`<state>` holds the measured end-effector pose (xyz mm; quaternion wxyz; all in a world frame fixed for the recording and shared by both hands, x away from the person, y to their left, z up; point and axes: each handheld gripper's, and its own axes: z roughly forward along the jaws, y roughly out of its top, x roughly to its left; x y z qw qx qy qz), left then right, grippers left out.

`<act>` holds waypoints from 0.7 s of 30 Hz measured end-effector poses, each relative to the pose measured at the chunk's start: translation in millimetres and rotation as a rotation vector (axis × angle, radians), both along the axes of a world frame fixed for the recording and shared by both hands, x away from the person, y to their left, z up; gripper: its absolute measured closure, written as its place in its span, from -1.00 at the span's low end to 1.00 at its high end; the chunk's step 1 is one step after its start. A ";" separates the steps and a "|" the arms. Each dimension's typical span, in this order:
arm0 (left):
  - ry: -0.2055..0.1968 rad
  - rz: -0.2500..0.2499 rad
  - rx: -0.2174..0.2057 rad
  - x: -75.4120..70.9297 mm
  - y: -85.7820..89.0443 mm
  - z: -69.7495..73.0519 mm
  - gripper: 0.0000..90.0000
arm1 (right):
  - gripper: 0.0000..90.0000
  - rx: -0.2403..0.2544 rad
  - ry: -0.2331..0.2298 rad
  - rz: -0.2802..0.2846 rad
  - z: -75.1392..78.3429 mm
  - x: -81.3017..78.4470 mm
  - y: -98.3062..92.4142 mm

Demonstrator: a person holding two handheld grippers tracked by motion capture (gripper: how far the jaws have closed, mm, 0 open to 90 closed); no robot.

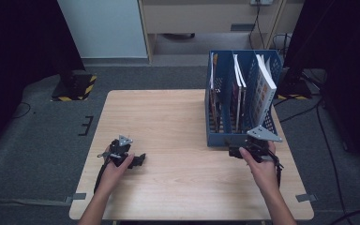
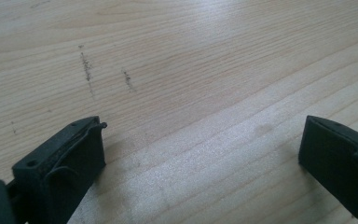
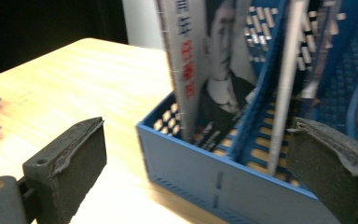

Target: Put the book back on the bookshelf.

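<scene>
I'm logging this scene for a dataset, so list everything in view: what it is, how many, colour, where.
Table: one, light wood, centre of the high view.
File rack: one, blue, slotted, far right part of the table.
Books: several, exact count unclear, mostly white-edged, upright in the rack's compartments.
Floor: grey carpet around the table.
Hazard-striped base: one, black and yellow, on the floor beyond the table's left corner.
Left gripper: black, jaws open, over bare table.
Right gripper: black, jaws open, at the rack's near end.
</scene>
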<state>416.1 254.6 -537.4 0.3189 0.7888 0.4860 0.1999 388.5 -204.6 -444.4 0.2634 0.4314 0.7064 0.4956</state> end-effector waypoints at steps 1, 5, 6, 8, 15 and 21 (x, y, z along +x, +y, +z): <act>0.000 0.000 0.000 0.0 0.0 0.0 -1.00 | -0.88 0.002 0.000 0.004 0.1 0.1 2.8; 0.000 0.001 0.000 -0.1 -0.2 0.0 -1.00 | -0.88 0.003 0.017 0.031 -0.2 1.1 13.2; 0.000 0.001 0.000 -0.1 -0.2 0.0 -1.00 | -0.88 -0.002 0.021 0.042 -0.7 1.7 16.1; -0.001 0.002 -0.001 -0.2 -0.3 -0.1 -1.00 | -0.88 -0.004 0.028 0.052 -2.1 2.5 20.9; -0.001 0.003 -0.001 -0.2 -0.4 -0.1 -1.00 | -0.88 -0.018 0.054 0.090 -6.3 2.8 32.0; -0.002 0.005 -0.002 -0.5 -0.7 -0.1 -1.00 | -0.86 -0.033 0.074 0.118 -8.7 3.2 41.9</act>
